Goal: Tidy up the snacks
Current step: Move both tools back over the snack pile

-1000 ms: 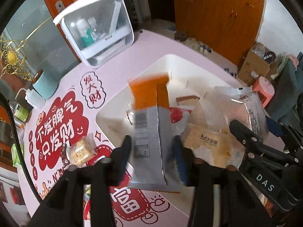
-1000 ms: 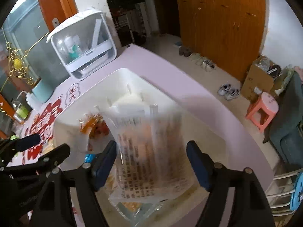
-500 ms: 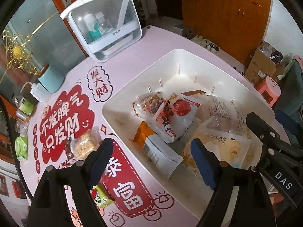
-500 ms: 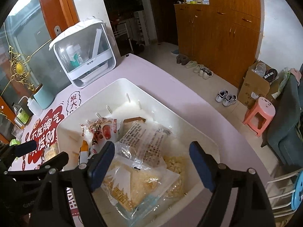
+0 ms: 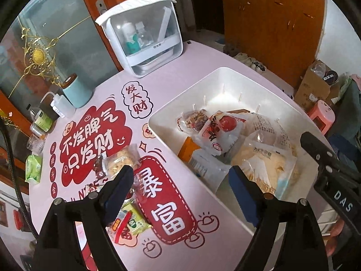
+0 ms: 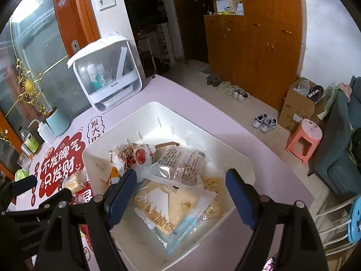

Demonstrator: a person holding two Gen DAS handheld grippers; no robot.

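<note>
- The white bin (image 5: 227, 76) looks like smooth, matt plastic, with thin moulded ribs on its inner wall.
- Snack packets (image 6: 180, 164) inside it are glossy film, partly clear, crinkled and catching light.
- At the bin's 9 o'clock, the pink table cover (image 5: 171, 83) is smooth with a faint sheen and red printed patches.
- Left gripper (image 5: 180, 185) and right gripper (image 6: 180, 185): matt black plastic arms, blue pads, small metal screws.
- At 11 o'clock, the storage case (image 5: 144, 36) has clear glossy plastic walls and a white frame.
- The cupboard (image 6: 255, 52) is varnished orange-brown wood.
</note>
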